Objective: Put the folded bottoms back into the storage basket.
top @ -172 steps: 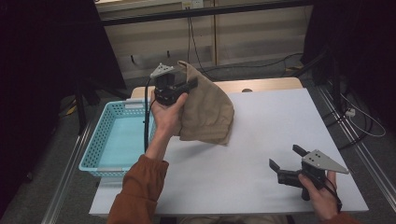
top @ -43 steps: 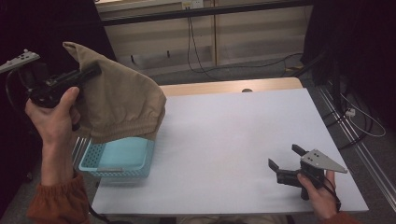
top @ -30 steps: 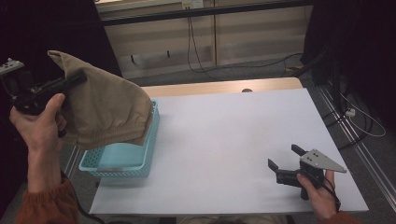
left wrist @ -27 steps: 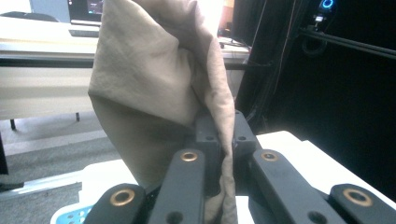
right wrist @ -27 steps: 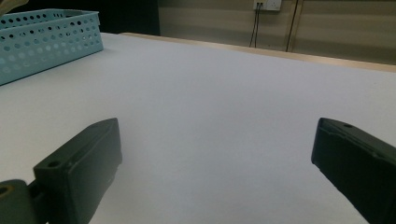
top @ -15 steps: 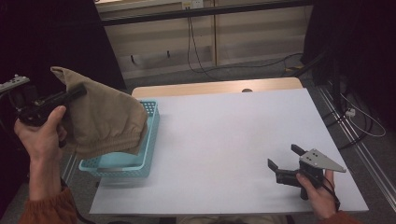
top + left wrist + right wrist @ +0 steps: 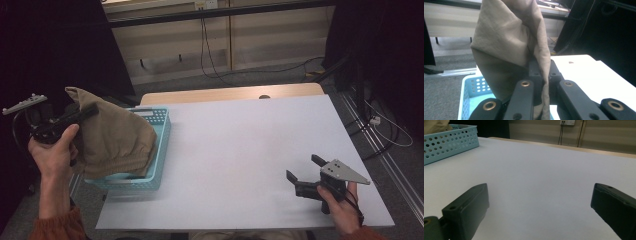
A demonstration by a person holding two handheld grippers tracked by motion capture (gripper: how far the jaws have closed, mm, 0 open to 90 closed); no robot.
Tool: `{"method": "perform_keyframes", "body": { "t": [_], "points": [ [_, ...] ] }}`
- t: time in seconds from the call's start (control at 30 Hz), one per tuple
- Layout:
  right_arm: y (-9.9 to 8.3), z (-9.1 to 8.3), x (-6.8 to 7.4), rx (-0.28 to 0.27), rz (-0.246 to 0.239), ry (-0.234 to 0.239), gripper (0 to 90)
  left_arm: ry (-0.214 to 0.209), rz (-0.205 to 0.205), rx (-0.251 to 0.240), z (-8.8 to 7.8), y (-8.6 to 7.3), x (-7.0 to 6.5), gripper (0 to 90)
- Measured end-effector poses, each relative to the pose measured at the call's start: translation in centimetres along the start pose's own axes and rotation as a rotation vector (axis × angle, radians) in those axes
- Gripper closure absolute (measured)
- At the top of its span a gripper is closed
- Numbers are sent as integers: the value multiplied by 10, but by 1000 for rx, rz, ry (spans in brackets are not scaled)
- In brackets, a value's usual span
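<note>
A tan cloth is pinched between the closed jaws of the left gripper, raised at the table's left edge, and it is draped down from them into the light blue perforated basket, where its lower folds are gathered. The right gripper is rested low on the white table near its right front corner, well apart from the basket, with its jaws spread wide and nothing held between them.

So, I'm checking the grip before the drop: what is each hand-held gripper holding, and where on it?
The left hand-held gripper pinches the tan cloth by an upper fold. The right hand-held gripper holds nothing.
</note>
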State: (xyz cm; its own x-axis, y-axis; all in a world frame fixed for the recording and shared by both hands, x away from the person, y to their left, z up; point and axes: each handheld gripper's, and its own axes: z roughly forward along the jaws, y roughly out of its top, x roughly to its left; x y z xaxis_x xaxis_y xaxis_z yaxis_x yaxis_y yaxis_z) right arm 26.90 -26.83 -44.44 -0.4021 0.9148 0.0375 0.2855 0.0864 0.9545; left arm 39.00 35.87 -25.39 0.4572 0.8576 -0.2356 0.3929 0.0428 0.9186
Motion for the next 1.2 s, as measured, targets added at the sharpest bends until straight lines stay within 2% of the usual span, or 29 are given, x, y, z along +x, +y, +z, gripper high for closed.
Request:
{"method": "perform_keyframes", "body": {
  "t": [0.17, 0.23, 0.3, 0.4, 0.43, 0.47, 0.67, 0.7, 0.8, 0.93, 1.0, 1.03, 1.1, 1.17, 1.2],
  "points": [
    [0, 0, 0, 1, 1, -1, 17, -13, 1, 20, 11, -5, -1, 864],
    [0, 0, 0, 0, 1, 0, 17, -34, 3, 27, 15, -5, -1, 864],
    [0, 0, 0, 0, 0, 1, 18, -66, 24, 45, 20, -3, -1, 863],
    [0, -1, 0, -4, -2, 2, 17, -48, 62, 70, 29, -2, 1, 862],
    [0, -1, 0, -3, -2, 3, 16, -42, 62, 75, 32, -1, 3, 861],
    [0, 0, 0, -3, -1, 2, 17, -14, 60, 82, 36, -1, 8, 860],
    [0, 0, 0, -2, -1, 3, 17, 26, 47, 117, 50, -6, 22, 859],
    [0, 0, 0, -2, 0, 3, 17, 26, 34, 125, 53, -7, 24, 859],
    [0, 0, 0, -1, 0, 2, 17, -1, 16, 121, 59, -11, 30, 860],
    [0, 1, 0, 1, 1, 2, 17, -51, 21, 110, 66, -12, 32, 860],
    [0, 1, 0, 1, 1, 3, 17, -77, 36, 111, 69, -12, 29, 860],
    [0, 1, 0, 2, 0, 3, 17, -94, 59, 106, 71, -12, 27, 859],
    [0, 1, 0, 1, 2, 3, 17, -91, 60, 105, 74, -13, 26, 859],
    [0, 1, 0, 1, 0, 4, 17, -32, 67, 125, 78, -15, 29, 859],
    [0, 1, 0, 1, -1, 4, 17, -16, 55, 138, 80, -16, 32, 859]
  ]
}}
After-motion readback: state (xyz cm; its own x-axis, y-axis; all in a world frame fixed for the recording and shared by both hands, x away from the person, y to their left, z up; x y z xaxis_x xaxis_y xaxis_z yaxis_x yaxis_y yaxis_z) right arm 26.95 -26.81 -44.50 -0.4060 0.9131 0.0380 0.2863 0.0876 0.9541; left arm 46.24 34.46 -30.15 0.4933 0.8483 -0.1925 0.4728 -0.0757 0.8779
